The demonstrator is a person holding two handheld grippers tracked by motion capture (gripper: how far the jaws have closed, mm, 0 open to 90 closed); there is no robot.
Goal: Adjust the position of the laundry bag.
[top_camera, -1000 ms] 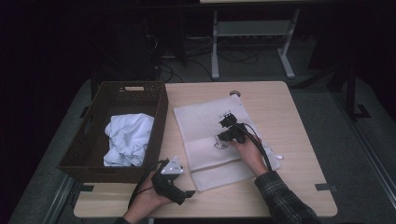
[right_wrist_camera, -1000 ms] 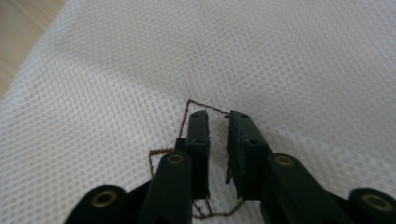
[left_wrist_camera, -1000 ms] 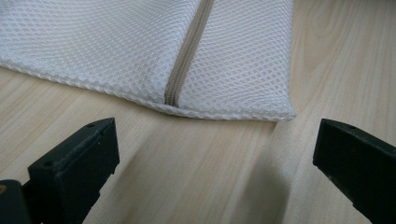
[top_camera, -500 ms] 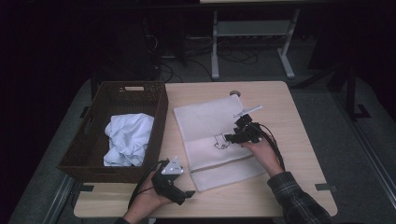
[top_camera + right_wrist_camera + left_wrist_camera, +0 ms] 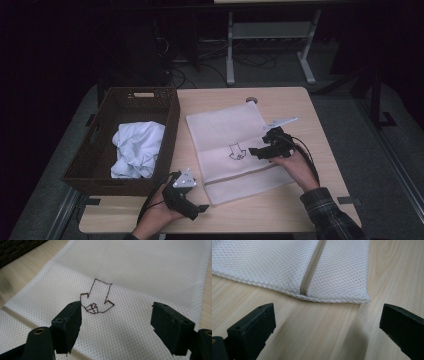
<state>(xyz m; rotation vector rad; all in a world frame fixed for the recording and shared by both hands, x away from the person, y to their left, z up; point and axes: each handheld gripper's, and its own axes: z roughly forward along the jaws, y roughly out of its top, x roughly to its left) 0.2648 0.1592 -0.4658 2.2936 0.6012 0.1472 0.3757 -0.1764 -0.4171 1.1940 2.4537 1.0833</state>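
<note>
A white mesh laundry bag (image 5: 230,145) lies flat on the wooden table (image 5: 295,105), with a dark embroidered emblem (image 5: 236,152) near its middle. My right gripper (image 5: 253,150) hovers over the bag's right part, open, its jaws on either side of the emblem (image 5: 96,296). My left gripper (image 5: 202,206) rests near the table's front edge, just left of the bag's front corner, open and holding nothing. In the left gripper view the bag's corner (image 5: 362,298) and its beige zipper (image 5: 310,272) lie just ahead of the jaws.
A dark wicker basket (image 5: 95,150) stands on the table's left side with a crumpled white cloth (image 5: 136,148) inside. A small round hole (image 5: 251,100) marks the table's far edge. A metal frame (image 5: 270,35) stands on the floor beyond.
My right gripper has shifted right and toward the front across the bag and now points at the emblem. The left gripper has stayed put.
</note>
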